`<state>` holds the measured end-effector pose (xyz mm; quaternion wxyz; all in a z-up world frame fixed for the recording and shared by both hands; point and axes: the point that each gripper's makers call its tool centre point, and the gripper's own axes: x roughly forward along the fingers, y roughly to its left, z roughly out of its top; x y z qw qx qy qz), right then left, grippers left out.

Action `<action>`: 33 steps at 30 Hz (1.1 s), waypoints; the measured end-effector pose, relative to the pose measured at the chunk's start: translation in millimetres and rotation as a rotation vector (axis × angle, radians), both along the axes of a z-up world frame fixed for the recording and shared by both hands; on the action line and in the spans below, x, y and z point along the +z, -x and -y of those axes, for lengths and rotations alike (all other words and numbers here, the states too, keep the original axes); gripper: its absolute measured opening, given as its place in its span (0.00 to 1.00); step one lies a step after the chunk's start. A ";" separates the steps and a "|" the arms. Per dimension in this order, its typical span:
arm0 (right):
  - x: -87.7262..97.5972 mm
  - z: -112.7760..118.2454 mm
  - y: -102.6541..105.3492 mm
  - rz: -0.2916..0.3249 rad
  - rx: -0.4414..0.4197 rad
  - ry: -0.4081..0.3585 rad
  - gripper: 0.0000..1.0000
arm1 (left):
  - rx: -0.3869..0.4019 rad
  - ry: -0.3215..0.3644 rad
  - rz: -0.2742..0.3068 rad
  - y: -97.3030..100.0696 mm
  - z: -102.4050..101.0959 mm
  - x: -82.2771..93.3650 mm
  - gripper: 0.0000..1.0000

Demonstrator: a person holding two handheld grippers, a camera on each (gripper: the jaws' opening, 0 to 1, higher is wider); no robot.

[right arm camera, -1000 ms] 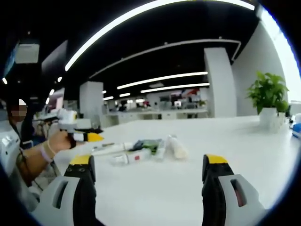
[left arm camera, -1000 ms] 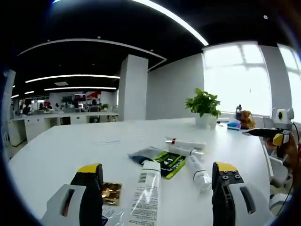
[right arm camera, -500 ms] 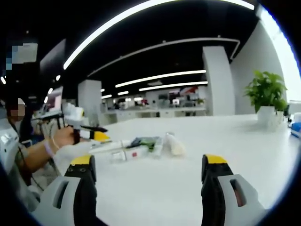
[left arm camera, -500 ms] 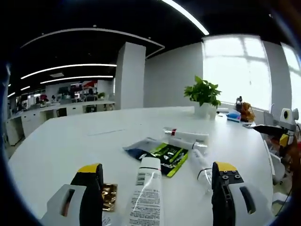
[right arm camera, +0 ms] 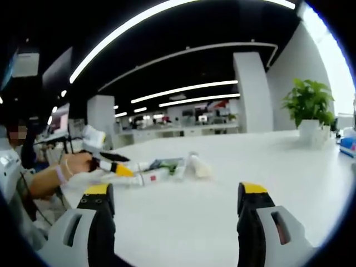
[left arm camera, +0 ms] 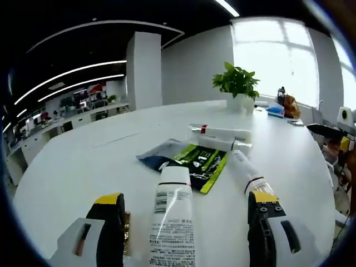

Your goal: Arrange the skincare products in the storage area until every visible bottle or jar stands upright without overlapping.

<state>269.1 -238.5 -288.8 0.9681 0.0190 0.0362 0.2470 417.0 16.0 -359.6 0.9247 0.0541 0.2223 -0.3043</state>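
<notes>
White squeezable tube [left arm camera: 173, 222] flat — glossy green sachet [left arm camera: 201, 164] beside.

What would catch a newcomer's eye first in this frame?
A cluster of skincare items lies flat mid-table: a large white tube between the open left tongs, with a green-and-black sachet just beyond it. A potted plant stands at the table's far edge, by the bright window.

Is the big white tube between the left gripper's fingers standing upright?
No, the white tube lies flat on the table, cap pointing away.
</notes>
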 end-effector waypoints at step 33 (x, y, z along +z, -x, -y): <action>-2.1 12.3 4.5 -0.007 -0.027 -0.003 0.88 | -0.048 -0.064 -0.090 -11.0 12.6 -25.6 0.62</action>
